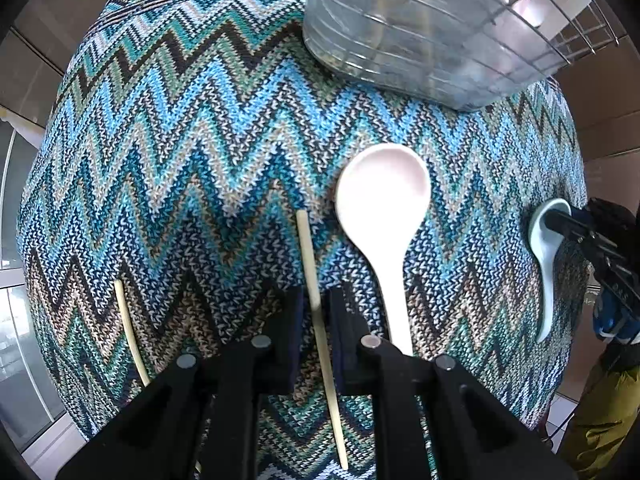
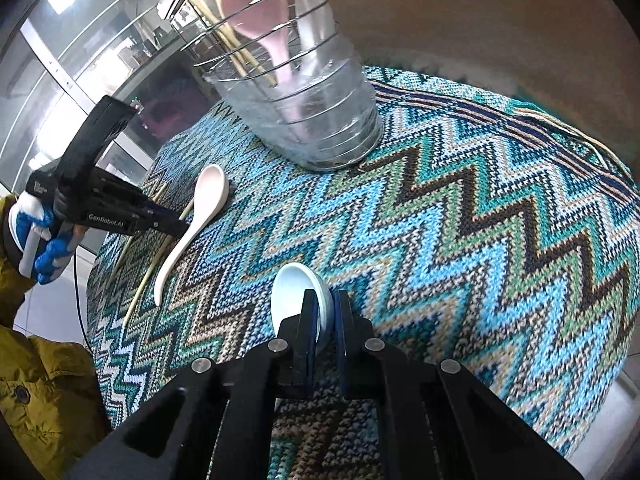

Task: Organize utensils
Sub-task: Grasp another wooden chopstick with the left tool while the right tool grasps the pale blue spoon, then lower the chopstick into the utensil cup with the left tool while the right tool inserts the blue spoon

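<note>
In the left wrist view my left gripper (image 1: 316, 296) points down at the zigzag cloth, shut on a pale chopstick (image 1: 308, 248) that lies between its fingers. A second chopstick (image 1: 130, 332) lies to the left and a white spoon (image 1: 382, 200) just to the right. Further right, my right gripper (image 1: 560, 218) sits on a light blue spoon (image 1: 549, 276). In the right wrist view my right gripper (image 2: 326, 304) is shut on the bowl rim of the light blue spoon (image 2: 292, 288). The left gripper (image 2: 176, 226) is beside the white spoon (image 2: 208, 196).
A wire and clear-plastic utensil holder (image 2: 312, 120) stands at the far side of the cloth (image 2: 460, 220), holding a pink spoon (image 2: 256, 12), several chopsticks and a white utensil. It also shows as the holder (image 1: 420, 40). A yellow sleeve (image 2: 44, 380) and blue-gloved hand (image 2: 48, 252) are at left.
</note>
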`<state>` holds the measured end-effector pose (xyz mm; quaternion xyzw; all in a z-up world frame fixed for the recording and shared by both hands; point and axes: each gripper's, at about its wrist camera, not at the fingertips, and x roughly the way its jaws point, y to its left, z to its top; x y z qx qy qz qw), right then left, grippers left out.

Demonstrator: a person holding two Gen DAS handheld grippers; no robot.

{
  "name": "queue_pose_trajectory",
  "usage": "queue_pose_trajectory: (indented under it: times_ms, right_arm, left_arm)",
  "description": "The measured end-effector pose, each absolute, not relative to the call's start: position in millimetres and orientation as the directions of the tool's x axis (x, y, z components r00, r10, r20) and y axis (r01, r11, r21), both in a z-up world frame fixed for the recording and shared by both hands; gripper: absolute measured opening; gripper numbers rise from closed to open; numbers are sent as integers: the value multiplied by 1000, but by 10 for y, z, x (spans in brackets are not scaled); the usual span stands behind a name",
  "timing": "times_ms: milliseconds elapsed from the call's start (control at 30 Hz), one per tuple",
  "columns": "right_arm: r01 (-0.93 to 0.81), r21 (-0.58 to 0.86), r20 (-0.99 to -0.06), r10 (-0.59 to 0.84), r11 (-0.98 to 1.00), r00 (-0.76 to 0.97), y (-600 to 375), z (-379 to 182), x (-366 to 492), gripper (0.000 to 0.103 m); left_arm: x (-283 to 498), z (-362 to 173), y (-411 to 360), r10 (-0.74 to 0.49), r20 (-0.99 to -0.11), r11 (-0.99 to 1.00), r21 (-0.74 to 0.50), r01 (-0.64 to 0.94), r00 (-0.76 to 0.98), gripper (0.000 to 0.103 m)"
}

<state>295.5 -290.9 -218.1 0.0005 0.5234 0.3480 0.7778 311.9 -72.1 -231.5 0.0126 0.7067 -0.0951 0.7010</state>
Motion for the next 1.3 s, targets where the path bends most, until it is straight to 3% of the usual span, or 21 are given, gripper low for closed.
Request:
queue_pose_trajectory:
  times_ms: [433, 933, 1300]
  right_arm:
    - [-483, 354, -791, 532, 801, 302, -3072, -2060, 2508, 8]
    - [-464, 336, -758, 528, 820, 384, -2892, -1832, 1822, 8]
    - [-414, 252, -665, 467, 875, 582, -2825, -1243, 1621, 8]
  left_arm:
    - [2935, -2195, -586, -175, -984, 977, -168, 128, 43, 4]
    - [2237, -1529, -124, -256, -942, 964, -233, 126, 216, 4]
    - [2016, -692, -289, -330, -807, 943, -262, 204, 490, 4]
